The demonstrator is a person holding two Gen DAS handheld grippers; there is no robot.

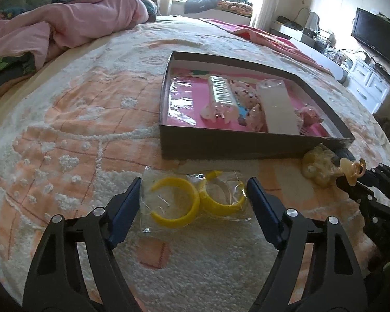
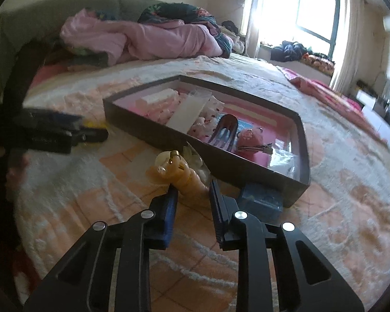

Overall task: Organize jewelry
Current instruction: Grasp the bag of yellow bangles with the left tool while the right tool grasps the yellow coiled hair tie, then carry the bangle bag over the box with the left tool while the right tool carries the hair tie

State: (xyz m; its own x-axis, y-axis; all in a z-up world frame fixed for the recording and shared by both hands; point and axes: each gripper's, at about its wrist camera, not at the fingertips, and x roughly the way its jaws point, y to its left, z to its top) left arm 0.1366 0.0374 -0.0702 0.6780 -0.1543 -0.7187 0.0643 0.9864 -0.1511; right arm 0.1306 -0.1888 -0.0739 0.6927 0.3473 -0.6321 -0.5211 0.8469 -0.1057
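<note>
A clear bag with two yellow hoops lies flat on the bedspread. My left gripper stands open astride it, one pad close to each side edge, and the bag is not squeezed. My right gripper is shut on an amber hair clip, which sticks out past the fingertips. In the left wrist view that clip shows at the right gripper's tip. A dark box with a pink lining lies just beyond both, holding several accessories.
A cream fluffy hair piece rests against the box's near wall. A small blue box sits by the box corner. A pink quilt is heaped at the bed's far left. Furniture and a television stand at the right.
</note>
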